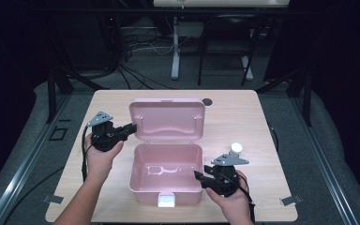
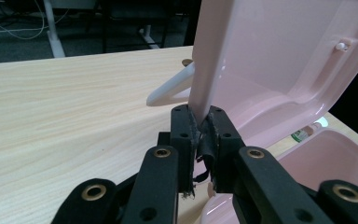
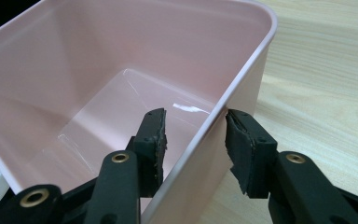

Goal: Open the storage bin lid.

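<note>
High view: pink box point(image 1: 166, 180) sits mid-table point(image 1: 243, 117), near the front edge, its lid point(image 1: 167, 119) swung up and back, inside facing the camera. White latch point(image 1: 166, 200) on the box's front wall. Left gripper point(image 1: 132, 127) reaches in level from the left, tips at the lid's left edge. Right gripper point(image 1: 198, 176) comes from the right, tips at the box's right wall. A small white-capped bottle point(image 1: 236, 149) stands just behind the right gripper; a dark round spot point(image 1: 207, 101) lies on the table beyond the lid's right corner. Left gripper view: jaws nearly together, pads pinching the lid's point(image 2: 279, 60) edge, which rises straight out from between them; a white handle point(image 2: 170, 91) juts from the lid's outer side; box point(image 2: 335, 158) rim low at right. Right gripper view: jaws spread, straddling the box's point(image 3: 121, 70) right wall, one pad inside, one outside. The outside pad meets the rim; the inside pad stands clear of the wall. Box interior bare, glossy.
</note>
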The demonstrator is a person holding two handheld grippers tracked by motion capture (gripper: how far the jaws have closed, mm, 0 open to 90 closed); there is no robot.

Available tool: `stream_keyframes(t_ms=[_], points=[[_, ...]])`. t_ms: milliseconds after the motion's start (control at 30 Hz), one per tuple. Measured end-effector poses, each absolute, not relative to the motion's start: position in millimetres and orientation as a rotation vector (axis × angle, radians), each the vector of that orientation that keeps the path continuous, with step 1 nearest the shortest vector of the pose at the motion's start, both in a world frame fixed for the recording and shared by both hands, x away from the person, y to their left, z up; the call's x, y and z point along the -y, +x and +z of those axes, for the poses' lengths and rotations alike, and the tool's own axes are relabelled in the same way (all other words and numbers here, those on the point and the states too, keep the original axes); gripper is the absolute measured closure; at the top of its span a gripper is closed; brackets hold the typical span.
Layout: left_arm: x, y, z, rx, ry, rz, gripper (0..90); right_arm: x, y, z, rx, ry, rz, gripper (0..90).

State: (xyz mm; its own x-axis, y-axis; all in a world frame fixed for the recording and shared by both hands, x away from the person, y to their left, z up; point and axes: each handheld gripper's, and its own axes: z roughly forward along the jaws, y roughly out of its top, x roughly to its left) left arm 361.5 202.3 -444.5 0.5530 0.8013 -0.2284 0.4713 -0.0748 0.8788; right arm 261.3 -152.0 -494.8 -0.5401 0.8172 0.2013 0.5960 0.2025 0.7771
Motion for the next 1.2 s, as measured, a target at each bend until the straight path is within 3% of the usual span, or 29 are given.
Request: stream_keyframes(t_ms=[1200], points=[[-202,389,-443,-1.189,1.749,0.268,85.9,152,262,-496,-2.225,1.352,1.246,58.3]])
